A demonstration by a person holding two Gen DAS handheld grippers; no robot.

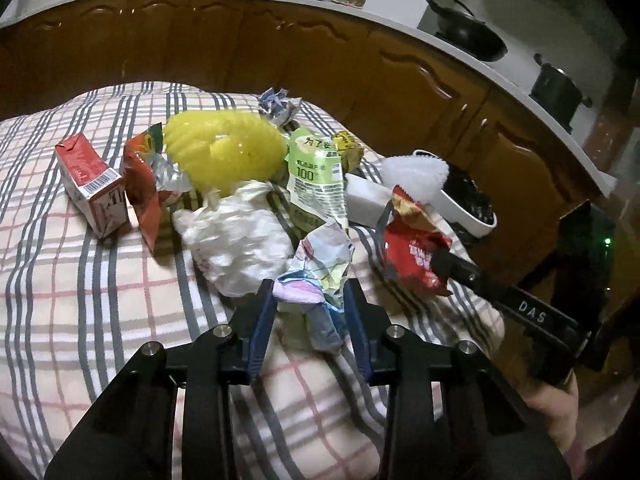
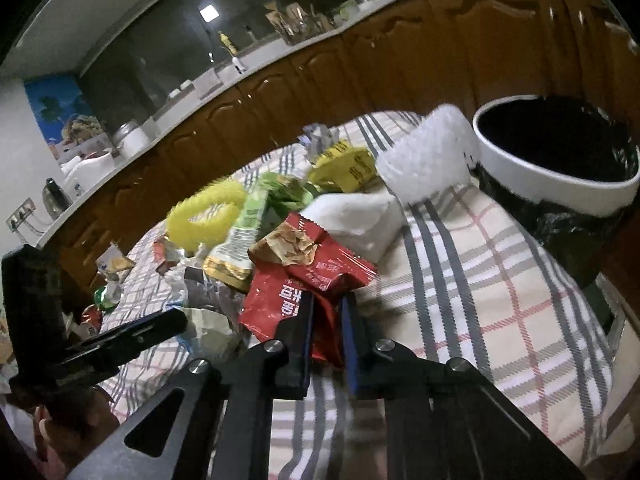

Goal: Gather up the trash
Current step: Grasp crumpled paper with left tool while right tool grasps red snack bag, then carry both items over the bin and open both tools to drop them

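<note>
My left gripper [image 1: 310, 292] is shut on a crumpled colourful paper wrapper [image 1: 320, 264], held just above the checked cloth [image 1: 100, 280]. My right gripper [image 2: 326, 304] is shut on a red snack bag [image 2: 308, 276], lifted off the cloth; the same bag [image 1: 416, 256] shows in the left wrist view with the right gripper [image 1: 442, 258] on it. A white trash bin with a black liner [image 2: 560, 176] stands past the table's right edge; it also shows in the left wrist view [image 1: 468, 204].
On the cloth lie a red carton [image 1: 92, 188], a red foil bag [image 1: 140, 184], a yellow ring [image 1: 224, 152], a white crumpled bag [image 1: 236, 240], a green pouch [image 1: 316, 176] and a white fluffy pad [image 1: 416, 172]. Wooden cabinets [image 1: 320, 48] stand behind.
</note>
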